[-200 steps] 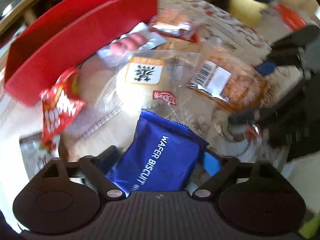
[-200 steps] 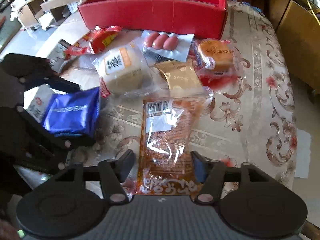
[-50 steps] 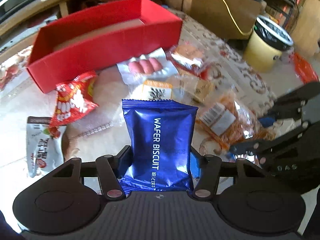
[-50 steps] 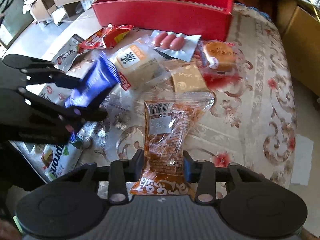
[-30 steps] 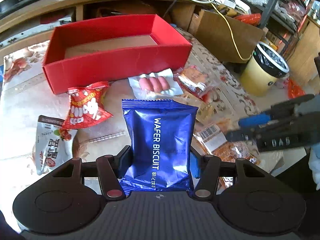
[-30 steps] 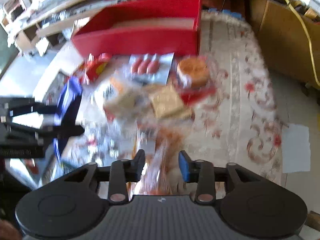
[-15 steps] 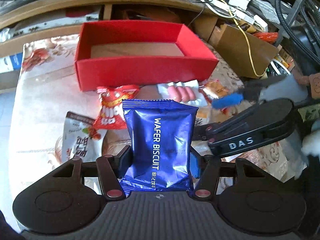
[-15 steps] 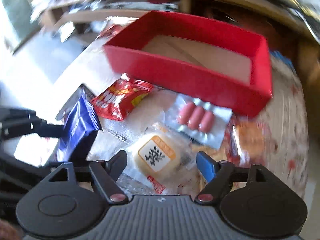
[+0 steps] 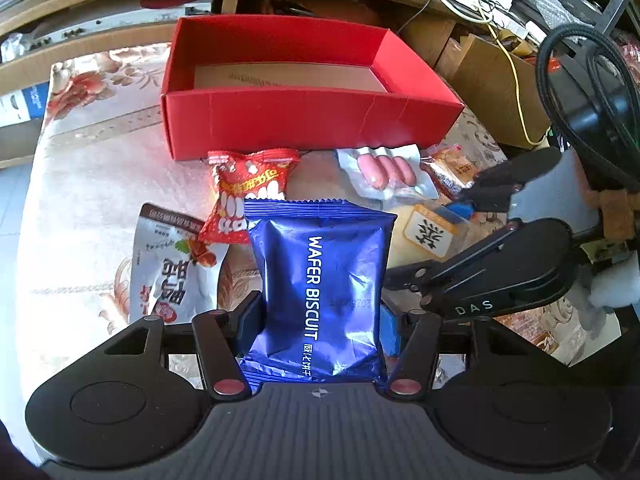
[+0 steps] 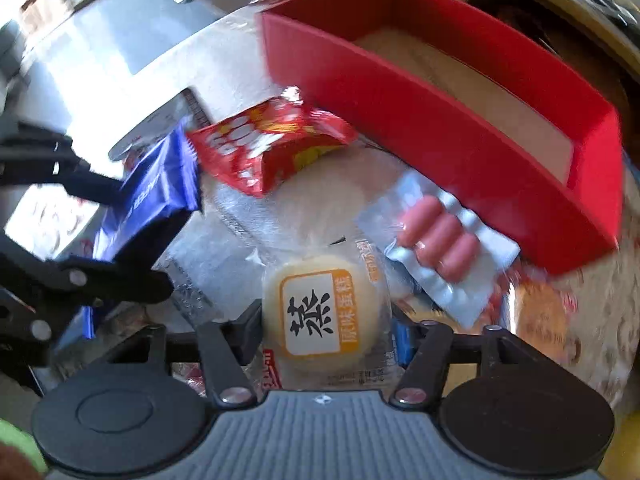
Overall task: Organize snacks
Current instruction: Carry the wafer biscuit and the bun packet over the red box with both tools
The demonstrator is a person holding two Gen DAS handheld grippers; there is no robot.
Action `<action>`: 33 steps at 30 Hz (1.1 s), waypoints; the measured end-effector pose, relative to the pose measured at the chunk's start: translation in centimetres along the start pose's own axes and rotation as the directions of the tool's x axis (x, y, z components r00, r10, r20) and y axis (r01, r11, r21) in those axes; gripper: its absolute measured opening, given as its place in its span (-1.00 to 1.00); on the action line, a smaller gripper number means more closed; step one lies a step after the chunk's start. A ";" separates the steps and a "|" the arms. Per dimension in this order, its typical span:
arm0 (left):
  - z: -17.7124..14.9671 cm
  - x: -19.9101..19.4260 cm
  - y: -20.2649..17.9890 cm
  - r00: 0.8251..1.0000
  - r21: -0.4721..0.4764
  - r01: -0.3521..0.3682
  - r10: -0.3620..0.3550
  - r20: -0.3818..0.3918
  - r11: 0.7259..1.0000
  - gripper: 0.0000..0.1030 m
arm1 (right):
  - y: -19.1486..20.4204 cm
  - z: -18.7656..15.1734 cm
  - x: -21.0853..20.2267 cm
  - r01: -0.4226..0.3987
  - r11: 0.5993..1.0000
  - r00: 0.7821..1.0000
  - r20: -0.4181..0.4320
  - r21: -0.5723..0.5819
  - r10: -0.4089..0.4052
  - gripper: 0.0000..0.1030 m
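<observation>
My left gripper (image 9: 320, 316) is shut on a blue wafer biscuit pack (image 9: 320, 280) and holds it upright above the table, in front of the open red box (image 9: 304, 120), which holds no snacks. From the right wrist view that same blue pack (image 10: 152, 196) shows at the left. My right gripper (image 10: 326, 332) points down over a round steamed cake in a clear wrapper (image 10: 320, 312). Its jaws are closing, and the pads touch the wrapper on both sides. The cake stays sharp while the background blurs.
On the floral tablecloth (image 9: 100, 152) before the box lie a red snack bag (image 9: 248, 192), a sausage pack (image 9: 384, 170), a white pouch (image 9: 172, 264) and a small orange cake pack (image 9: 448, 172). Cardboard boxes (image 9: 492, 80) and cables stand beyond the table's right edge.
The right gripper let go of the orange snack pack, opened, swung left and rolled, then narrowed round the steamed cake. The left gripper carried the blue pack to face the box squarely.
</observation>
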State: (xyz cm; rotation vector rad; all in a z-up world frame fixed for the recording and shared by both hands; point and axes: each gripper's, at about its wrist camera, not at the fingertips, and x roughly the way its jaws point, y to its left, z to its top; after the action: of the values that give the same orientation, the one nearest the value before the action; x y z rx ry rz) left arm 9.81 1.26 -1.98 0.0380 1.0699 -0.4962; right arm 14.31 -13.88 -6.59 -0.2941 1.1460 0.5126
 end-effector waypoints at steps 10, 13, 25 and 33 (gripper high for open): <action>3.2 -2.2 -0.7 0.992 0.002 0.018 -0.018 0.124 1.000 0.25 | -2.7 -1.0 -5.9 -0.031 0.984 0.987 0.161 0.174 0.003 -0.03; 5.4 -2.6 -0.8 0.985 0.001 0.014 -0.014 0.173 1.000 0.25 | -3.8 0.3 -7.2 -0.018 0.970 0.974 0.225 0.241 -0.037 -0.03; 14.0 2.3 0.5 0.965 -0.042 -0.073 0.082 0.248 0.996 0.26 | -9.4 7.4 -5.3 0.056 0.927 0.945 0.279 0.371 -0.169 -0.03; 15.8 6.6 1.9 0.970 -0.069 -0.129 0.141 0.201 0.989 0.26 | -12.2 9.5 -1.3 0.101 0.923 0.948 0.244 0.371 -0.202 -0.03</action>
State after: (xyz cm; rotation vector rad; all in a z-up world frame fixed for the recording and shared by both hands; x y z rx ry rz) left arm 26.19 -3.69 -0.18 0.0106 0.8716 -0.3392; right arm 27.80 -20.01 -2.17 0.0051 0.9094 0.1920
